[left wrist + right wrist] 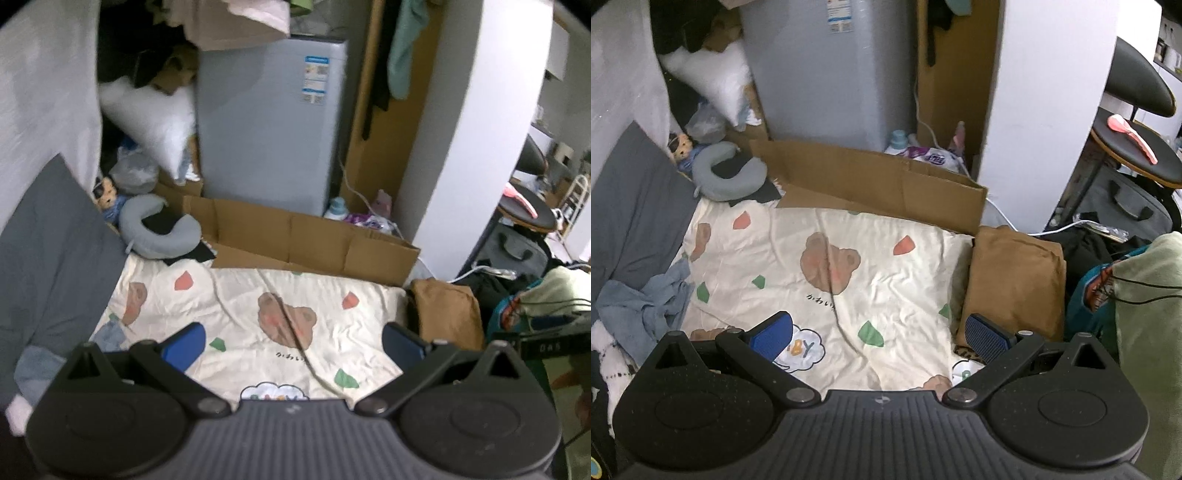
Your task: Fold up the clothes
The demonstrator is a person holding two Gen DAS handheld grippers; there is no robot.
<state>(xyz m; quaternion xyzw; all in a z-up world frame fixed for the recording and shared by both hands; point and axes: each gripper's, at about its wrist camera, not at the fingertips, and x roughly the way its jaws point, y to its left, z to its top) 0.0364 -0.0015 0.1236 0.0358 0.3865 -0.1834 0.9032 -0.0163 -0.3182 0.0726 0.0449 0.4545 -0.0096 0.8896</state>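
A cream sheet with bear prints (pixel 236 306) (pixel 820 258) covers the bed. A folded brown garment (pixel 447 314) (pixel 1012 277) lies at the sheet's right edge. A crumpled blue-grey garment (pixel 646 302) (pixel 110 336) is heaped at the left edge, beside a white fuzzy cloth (pixel 609 354). My left gripper (pixel 293 347) hovers open above the sheet, nothing between its blue pads. My right gripper (pixel 879 338) is open too, its right pad (pixel 986 336) close to the brown garment's near edge.
A grey quilt (pixel 55 258) lies along the left. At the head of the bed are a grey neck pillow (pixel 727 173), a doll (pixel 681 147), flattened cardboard (pixel 879 181) and a grey appliance (pixel 269 122). A bag pile with a green cloth (pixel 1145 314) stands at the right.
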